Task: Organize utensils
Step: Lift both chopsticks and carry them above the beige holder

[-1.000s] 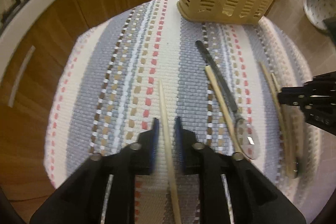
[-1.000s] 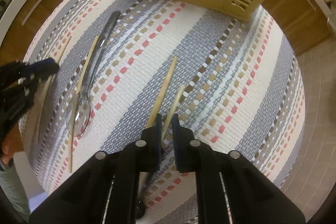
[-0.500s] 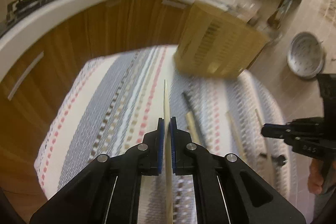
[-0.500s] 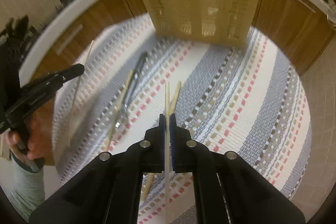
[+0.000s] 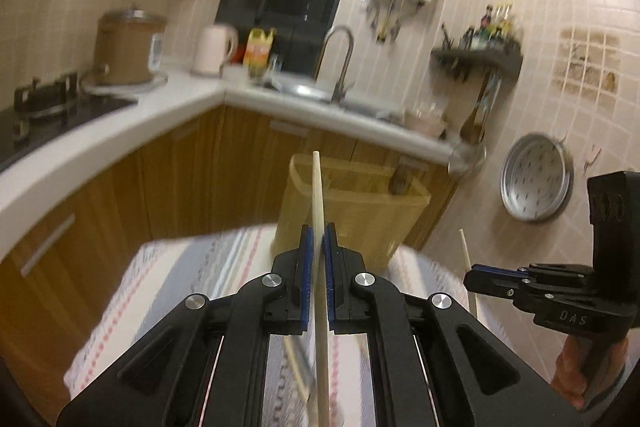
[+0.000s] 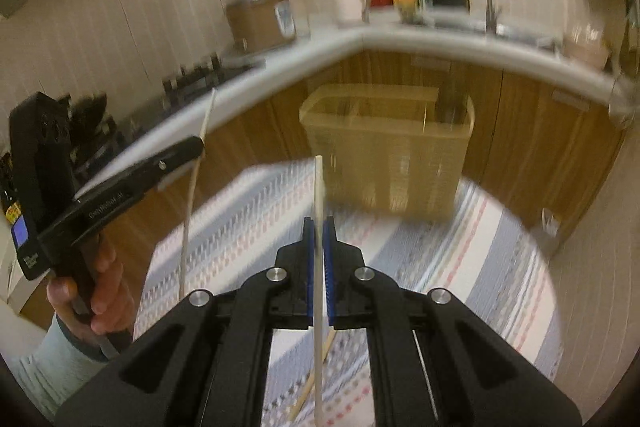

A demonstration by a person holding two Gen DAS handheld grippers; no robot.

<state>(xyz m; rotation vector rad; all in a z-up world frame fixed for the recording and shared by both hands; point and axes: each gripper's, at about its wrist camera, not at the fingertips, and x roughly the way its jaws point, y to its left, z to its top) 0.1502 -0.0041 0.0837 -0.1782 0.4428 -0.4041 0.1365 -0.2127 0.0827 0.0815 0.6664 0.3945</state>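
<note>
My left gripper (image 5: pixel 318 233) is shut on a pale wooden chopstick (image 5: pixel 317 195) that stands almost upright, its tip over the rim of the yellow slotted utensil basket (image 5: pixel 360 219). In the right wrist view my right gripper (image 6: pixel 319 225) is shut on a second chopstick (image 6: pixel 319 183), also upright, short of the basket (image 6: pixel 384 155). Each view shows the other gripper from the side: the right gripper (image 5: pixel 474 277) with its chopstick (image 5: pixel 466 259), the left gripper (image 6: pixel 196 145) with its chopstick (image 6: pixel 200 143). Another chopstick (image 6: pixel 316 367) lies on the mat below. A dark-handled utensil (image 5: pixel 400 181) stands in the basket.
The striped woven mat (image 6: pixel 460 267) covers the table under both grippers. Wooden cabinets (image 5: pixel 168 179) and a white counter (image 5: pixel 120 131) with sink tap (image 5: pixel 340 59), kettle and cooker curve behind the basket. A metal pan (image 5: pixel 534 179) hangs on the tiled wall at right. A person's hand (image 6: pixel 100 291) grips the left handle.
Both grippers closed on a chopstick lying on the mat, then lifted and tilted up, so the chopsticks now stand upright before the basket and the kitchen wall has come into view.
</note>
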